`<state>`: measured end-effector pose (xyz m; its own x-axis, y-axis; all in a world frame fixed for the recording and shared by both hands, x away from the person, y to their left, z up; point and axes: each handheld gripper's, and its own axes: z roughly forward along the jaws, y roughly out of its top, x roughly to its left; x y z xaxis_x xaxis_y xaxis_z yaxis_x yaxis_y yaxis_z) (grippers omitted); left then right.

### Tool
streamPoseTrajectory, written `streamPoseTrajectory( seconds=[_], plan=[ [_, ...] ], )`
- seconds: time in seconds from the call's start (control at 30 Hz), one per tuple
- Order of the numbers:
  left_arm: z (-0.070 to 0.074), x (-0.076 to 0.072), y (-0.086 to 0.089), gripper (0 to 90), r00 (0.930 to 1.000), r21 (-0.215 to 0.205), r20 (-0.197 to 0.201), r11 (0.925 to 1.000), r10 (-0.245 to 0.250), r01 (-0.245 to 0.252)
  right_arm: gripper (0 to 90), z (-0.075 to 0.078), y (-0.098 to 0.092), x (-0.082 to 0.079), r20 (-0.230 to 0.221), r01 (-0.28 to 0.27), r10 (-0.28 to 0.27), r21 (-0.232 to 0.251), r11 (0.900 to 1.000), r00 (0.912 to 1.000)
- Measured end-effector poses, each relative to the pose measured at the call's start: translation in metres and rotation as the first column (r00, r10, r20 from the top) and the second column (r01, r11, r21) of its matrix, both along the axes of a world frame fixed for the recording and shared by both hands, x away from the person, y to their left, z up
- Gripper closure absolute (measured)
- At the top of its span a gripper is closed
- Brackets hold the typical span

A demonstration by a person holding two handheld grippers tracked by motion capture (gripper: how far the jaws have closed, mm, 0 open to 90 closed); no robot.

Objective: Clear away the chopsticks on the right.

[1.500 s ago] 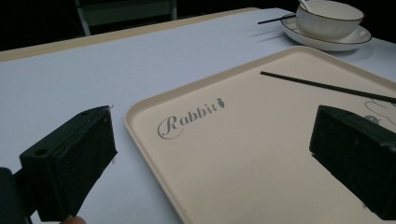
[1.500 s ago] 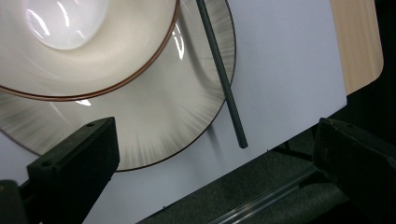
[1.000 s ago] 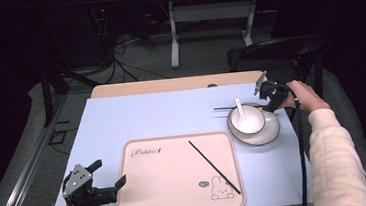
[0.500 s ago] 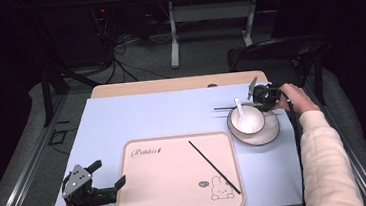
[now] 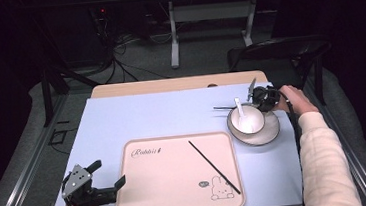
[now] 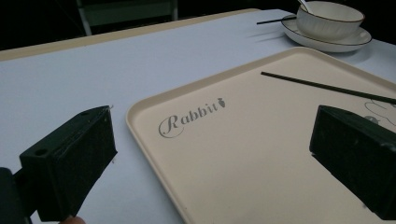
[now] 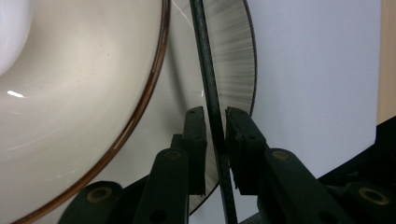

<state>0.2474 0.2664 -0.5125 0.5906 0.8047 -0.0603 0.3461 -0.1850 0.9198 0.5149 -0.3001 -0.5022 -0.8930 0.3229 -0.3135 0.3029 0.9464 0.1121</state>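
A white bowl [image 5: 250, 122] with a white spoon [image 5: 240, 109] in it stands on a saucer [image 5: 269, 134] at the right of the table. A black chopstick [image 5: 224, 108] lies across the saucer's far rim. My right gripper [image 5: 257, 99] is at that chopstick's right end. In the right gripper view the chopstick [image 7: 205, 56] runs between the jaws of my right gripper [image 7: 215, 116], which are closed down on it. A second chopstick [image 5: 214, 167] lies on the cream tray [image 5: 168, 184]. My left gripper [image 5: 109, 172] stands open at the tray's left edge, holding nothing.
The table has a pale blue cover [image 5: 147, 116] with a wooden strip along its far edge. A dark chair [image 5: 277, 52] stands behind the right corner. The person's right sleeve [image 5: 321, 161] lies along the table's right side.
My right gripper has moved left and down from beside the bowl onto the chopstick at the saucer's far rim. The left gripper has stayed put.
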Motion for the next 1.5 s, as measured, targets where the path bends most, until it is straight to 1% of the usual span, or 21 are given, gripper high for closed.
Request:
streamPoseTrajectory(
  seconds=[0.1,0.17,0.2,0.23,0.33,0.4,0.5,0.57,0.63,0.7,0.77,0.9,0.97,1.07,1.17,1.27,1.3,1.37,1.4,1.47,1.5],
  plan=[
    [0.0,0.0,0.0,0.1,1.0,0.002,0.001,1.0,-0.002,0.002,81.9,-0.002,0.0,0.0,-0.011,0.001,-0.001,-0.002,1.0,0.9999],
    [0.0,0.0,0.0,0.1,1.0,0.001,0.001,1.0,-0.001,0.001,84.0,-0.002,0.0,-0.001,-0.008,-0.001,0.001,0.02,1.0,1.0],
    [0.0,0.0,0.0,0.1,1.0,-0.004,0.002,1.0,-0.001,0.001,84.5,0.0,0.0,-0.001,-0.016,0.004,-0.004,0.008,1.0,0.9999],
    [0.0,0.0,0.0,0.1,1.0,-0.005,0.001,1.0,0.0,0.0,84.7,0.0,-0.001,-0.003,-0.009,0.01,-0.009,0.04,0.999,0.9999],
    [0.0,0.0,0.0,0.1,1.0,-0.004,0.0,1.0,0.0,0.0,84.9,0.005,-0.001,-0.004,-0.006,0.021,-0.021,0.035,0.999,0.9998],
    [0.0,0.0,0.0,0.1,1.0,-0.001,0.003,1.0,-0.001,0.001,84.9,0.006,-0.002,-0.005,0.002,0.024,-0.025,0.05,0.998,0.9997],
    [0.0,0.0,-0.001,0.1,1.0,-0.002,0.003,1.0,0.001,-0.001,84.9,0.015,-0.003,-0.007,0.015,0.059,-0.059,0.043,0.997,0.9981],
    [0.0,0.0,0.0,0.1,1.0,-0.001,0.003,1.0,0.001,-0.001,85.0,0.022,-0.005,-0.009,0.043,0.072,-0.075,0.056,0.996,0.9963],
    [0.001,0.0,0.0,0.1,1.0,0.001,0.003,1.0,0.0,0.0,85.0,0.028,-0.007,-0.013,0.052,0.09,-0.093,0.068,0.994,0.9943],
    [0.001,0.0,-0.001,0.1,1.0,0.003,0.003,1.0,-0.003,0.003,84.9,0.037,-0.01,-0.016,0.075,0.104,-0.109,0.06,0.993,0.9913],
    [0.001,-0.001,-0.001,0.1,1.0,0.003,0.004,1.0,-0.004,0.004,85.0,0.042,-0.012,-0.02,0.086,0.137,-0.142,0.062,0.989,0.9861],
    [0.001,0.0,-0.001,0.1,1.0,0.002,0.005,1.0,-0.005,0.005,85.0,0.051,-0.014,-0.026,0.082,0.187,-0.191,0.05,0.981,0.9783],
    [0.001,0.0,-0.001,0.1,1.0,0.001,0.004,1.0,-0.005,0.005,85.0,0.055,-0.015,-0.028,0.096,0.198,-0.202,0.046,0.979,0.9747],
    [0.001,-0.001,-0.002,0.1,1.0,-0.001,0.006,1.0,-0.004,0.004,85.0,0.061,-0.016,-0.031,0.103,0.215,-0.221,0.067,0.974,0.9698],
    [0.001,0.0,-0.001,0.1,1.0,0.0,0.005,1.0,-0.005,0.005,85.0,0.071,-0.017,-0.038,0.102,0.266,-0.275,0.098,0.959,0.9559],
    [0.001,0.0,-0.002,0.1,1.0,0.001,0.008,1.0,-0.002,0.002,85.0,0.082,-0.015,-0.044,0.1,0.282,-0.295,0.129,0.951,0.9501],
    [0.001,0.0,-0.002,0.1,1.0,0.002,0.007,1.0,-0.004,0.004,85.0,0.086,-0.013,-0.046,0.098,0.28,-0.294,0.133,0.951,0.9507],
    [0.001,0.0,-0.002,0.1,1.0,0.003,0.008,1.0,-0.005,0.005,85.0,0.089,-0.009,-0.051,0.097,0.306,-0.322,0.152,0.94,0.9416],
    [0.001,0.001,-0.002,0.1,1.0,0.004,0.008,1.0,-0.004,0.004,85.0,0.091,-0.007,-0.054,0.095,0.309,-0.325,0.151,0.939,0.9409],
    [0.001,0.002,-0.003,0.1,0.9999,0.006,0.004,0.9999,-0.009,0.009,85.0,0.097,-0.001,-0.061,0.095,0.309,-0.329,0.178,0.934,0.9395],
    [0.001,0.002,-0.003,0.1,0.9999,0.006,0.004,0.9999,-0.012,0.012,85.0,0.099,0.004,-0.067,0.093,0.321,-0.341,0.182,0.93,0.9354]
  ],
)
